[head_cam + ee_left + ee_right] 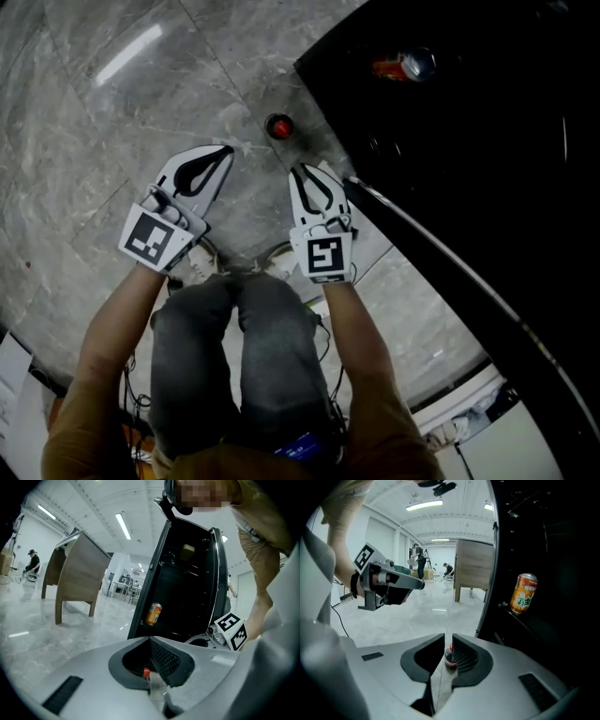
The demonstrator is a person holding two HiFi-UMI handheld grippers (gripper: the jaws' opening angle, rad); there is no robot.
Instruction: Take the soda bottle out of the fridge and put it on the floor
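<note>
Standing upright on the grey marble floor [103,131], just outside the open black fridge [469,150]: a small soda bottle [279,126]. Seen from the head view as a red cap over dark, rounded shoulders. Showing in the right gripper view as a red cap, clear neck and dark drink, far below and framed by the slit between the pads. Gripped by neither tool and touching neither.

Left tool [223,154] pressed together at the tips, empty. Right tool [312,174] almost together, with a thin slit left between the pads, pinching nothing. Both hanging side by side above the floor, near the bottle.

Standing on a shelf inside the fridge: an orange can [401,67].
</note>
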